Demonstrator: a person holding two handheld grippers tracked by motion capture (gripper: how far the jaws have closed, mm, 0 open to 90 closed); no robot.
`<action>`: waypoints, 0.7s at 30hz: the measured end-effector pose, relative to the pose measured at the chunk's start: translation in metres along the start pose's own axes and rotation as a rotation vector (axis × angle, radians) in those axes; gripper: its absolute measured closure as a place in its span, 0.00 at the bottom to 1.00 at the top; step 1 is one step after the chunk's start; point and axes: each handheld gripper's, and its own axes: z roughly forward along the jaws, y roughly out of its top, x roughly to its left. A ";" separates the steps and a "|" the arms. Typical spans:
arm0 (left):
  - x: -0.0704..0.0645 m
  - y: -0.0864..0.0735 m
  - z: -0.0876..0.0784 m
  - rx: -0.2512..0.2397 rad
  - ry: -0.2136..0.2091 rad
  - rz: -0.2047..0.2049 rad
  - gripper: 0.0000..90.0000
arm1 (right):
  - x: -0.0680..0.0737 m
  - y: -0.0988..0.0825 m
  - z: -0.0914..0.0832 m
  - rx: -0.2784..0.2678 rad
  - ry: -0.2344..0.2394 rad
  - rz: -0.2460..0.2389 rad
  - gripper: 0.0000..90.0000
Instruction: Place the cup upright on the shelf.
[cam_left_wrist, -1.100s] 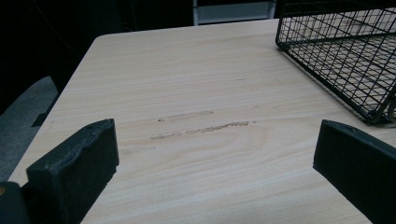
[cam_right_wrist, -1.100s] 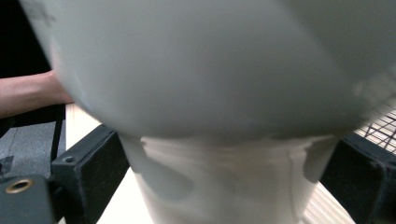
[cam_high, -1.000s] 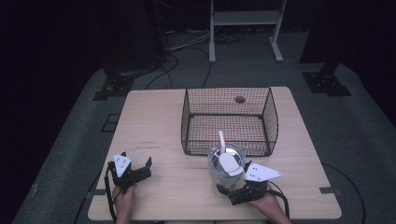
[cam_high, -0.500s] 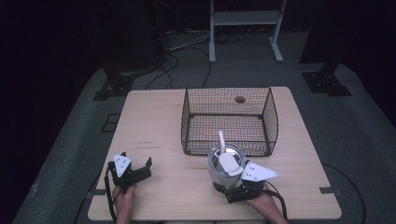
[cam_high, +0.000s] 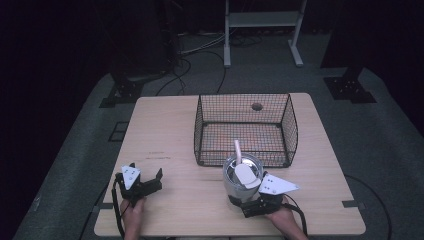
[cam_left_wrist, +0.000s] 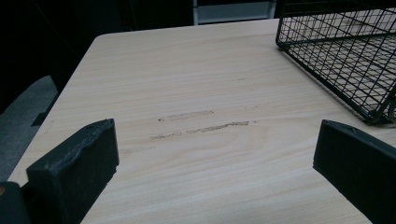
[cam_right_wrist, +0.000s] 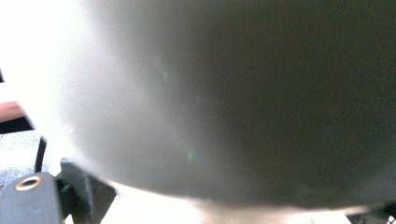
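Note:
A white round pot (cam_high: 239, 184) with a shiny inside and an open lid (cam_high: 247, 175) stands on the table near the front, just ahead of the wire basket's near wall. My right gripper (cam_high: 241, 201) is at the pot's base, jaws closed against it; in the right gripper view the pot's pale wall (cam_right_wrist: 224, 102) is pressed up to the camera, blurred. My left gripper (cam_high: 146, 172) rests open at the table's front left, nothing between its jaws (cam_left_wrist: 215, 154), bare wood ahead of it.
A black wire basket (cam_high: 201, 131) sits at the middle back of the wooden table (cam_high: 165, 130), its corner (cam_left_wrist: 373, 107) to the right in the left gripper view. A small dark object (cam_high: 257, 106) lies at its far side. Stands and cables cover the floor beyond.

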 end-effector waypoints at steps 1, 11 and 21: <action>0.000 0.000 0.000 0.000 0.000 0.000 0.00 | 0.000 0.000 0.000 0.001 0.005 0.000 0.10; 0.000 0.000 0.000 -0.001 0.001 0.000 0.00 | -0.002 0.011 -0.006 -0.003 0.031 0.005 0.10; 0.000 0.000 0.000 0.004 0.001 0.000 0.00 | -0.011 0.041 -0.009 -0.004 0.073 0.013 0.10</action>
